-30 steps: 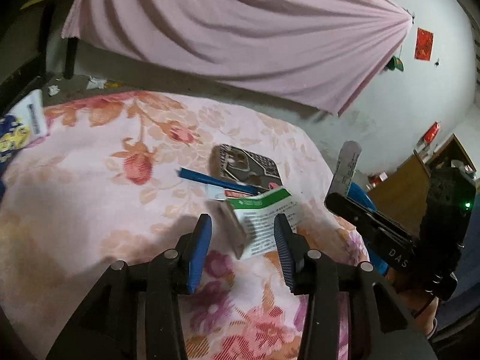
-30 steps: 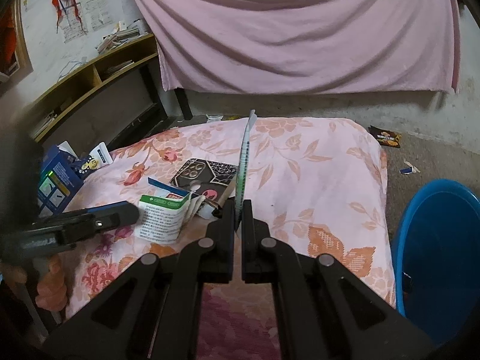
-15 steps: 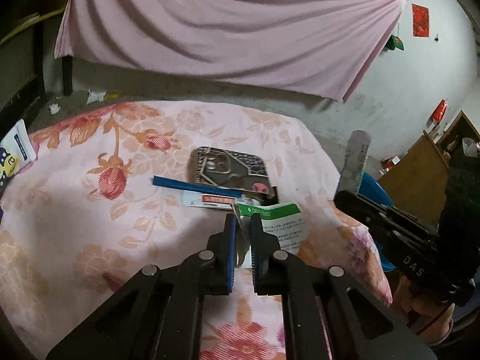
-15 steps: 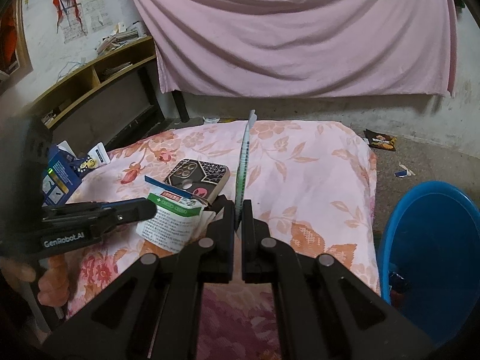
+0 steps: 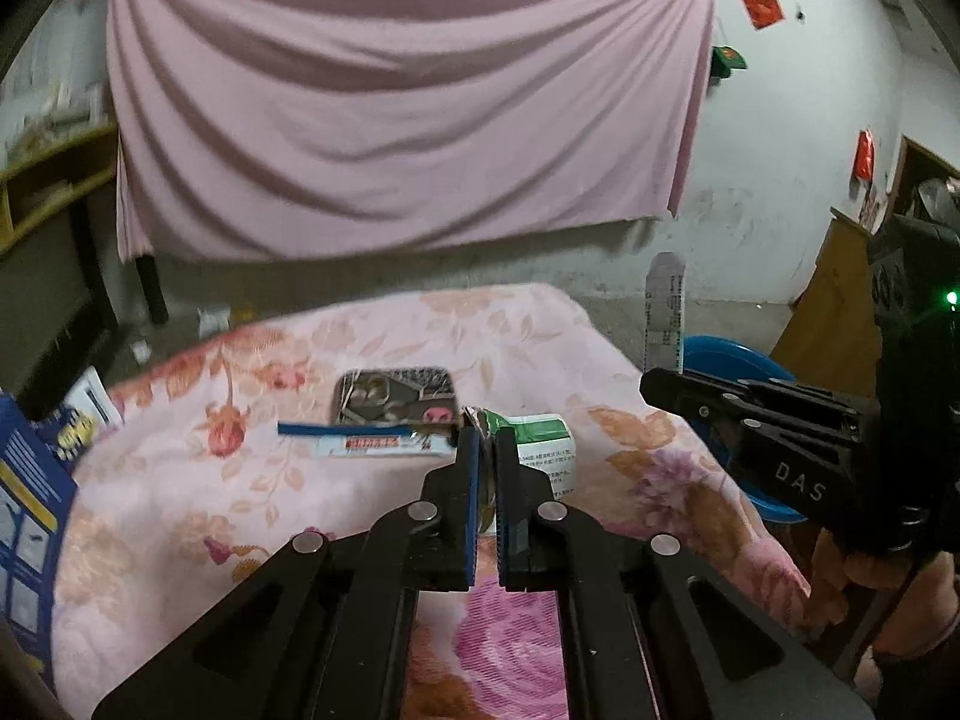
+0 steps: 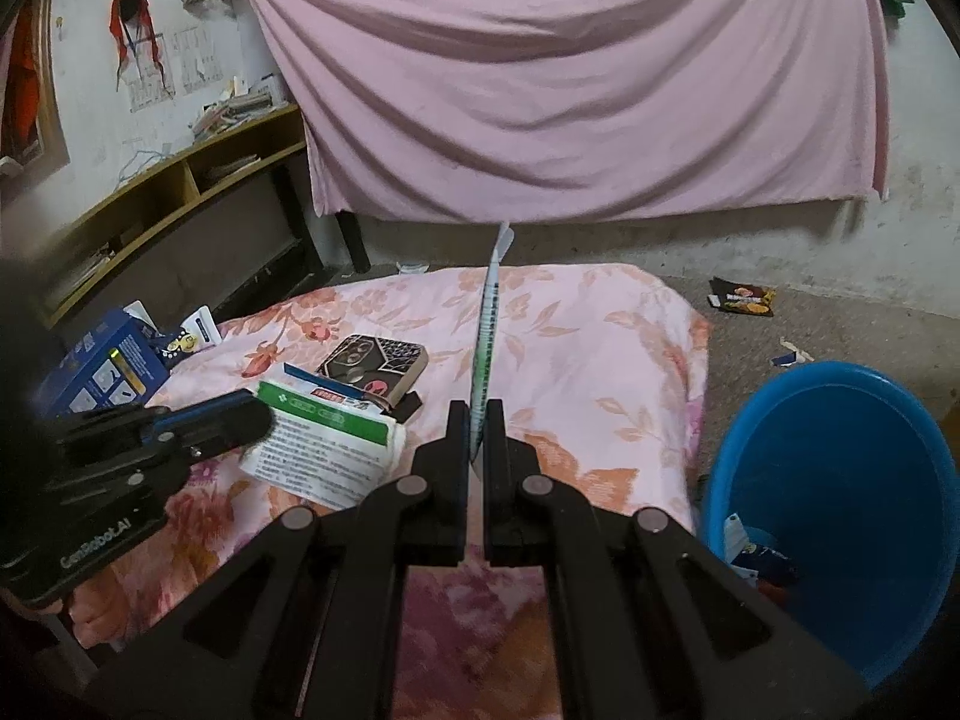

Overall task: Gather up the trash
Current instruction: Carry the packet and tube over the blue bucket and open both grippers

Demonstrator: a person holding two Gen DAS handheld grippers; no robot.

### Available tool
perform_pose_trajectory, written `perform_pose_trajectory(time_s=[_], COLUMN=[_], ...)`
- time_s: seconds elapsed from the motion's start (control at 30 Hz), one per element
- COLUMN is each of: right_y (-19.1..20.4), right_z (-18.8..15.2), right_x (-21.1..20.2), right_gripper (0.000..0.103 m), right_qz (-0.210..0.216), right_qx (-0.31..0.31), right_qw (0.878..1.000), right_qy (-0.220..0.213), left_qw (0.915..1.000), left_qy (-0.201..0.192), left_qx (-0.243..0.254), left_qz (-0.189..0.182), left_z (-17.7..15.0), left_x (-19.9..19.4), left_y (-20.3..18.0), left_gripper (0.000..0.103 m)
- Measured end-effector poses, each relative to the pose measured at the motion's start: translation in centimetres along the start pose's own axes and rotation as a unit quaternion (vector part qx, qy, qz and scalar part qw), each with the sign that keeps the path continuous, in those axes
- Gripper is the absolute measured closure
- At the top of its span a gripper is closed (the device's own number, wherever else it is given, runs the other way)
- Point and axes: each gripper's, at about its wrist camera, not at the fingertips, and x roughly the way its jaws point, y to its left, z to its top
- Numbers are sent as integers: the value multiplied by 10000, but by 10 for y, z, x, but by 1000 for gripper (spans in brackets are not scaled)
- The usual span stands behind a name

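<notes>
Both grippers pinch trash over floral pink bedspread (image 6: 600, 360). Left gripper (image 5: 487, 450), held low & level, clamps crumpled green-white paper packet (image 6: 327, 444) at its edge. Right gripper (image 6: 477, 420) grips thin white wrapper strip (image 6: 489, 324) upright, near blue plastic basin (image 6: 840, 450). Dark patterned phone case (image 6: 372, 363) & blue-white flat wrapper (image 5: 372, 441) lie just behind packet.

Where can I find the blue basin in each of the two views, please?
Left wrist view: the blue basin is at right of centre, mostly hidden behind the right hand-held gripper.
Right wrist view: it fills the lower right, beside the bed.
Shared landmark: the phone case on the floral bedcover.
</notes>
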Motion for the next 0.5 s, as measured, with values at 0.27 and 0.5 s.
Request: perform_pose_trajectory(time_s=[0.27,0.5], right_y=[-26,-67], right_z=[0,-7], right_x=[-48,-99], right_gripper=[72,72], right_qz=[-438,-1184], right_qx=[159,586], right_qw=[9944,9740], right_qy=[-950,-1842], left_qw=[9950,9820], left_qy=[-928,-1730], left_qx=[356,632], left_qz=[41,-417], left_z=[23,53], left_x=[-24,-29], left_y=[-39,-95], left_gripper=[101,101])
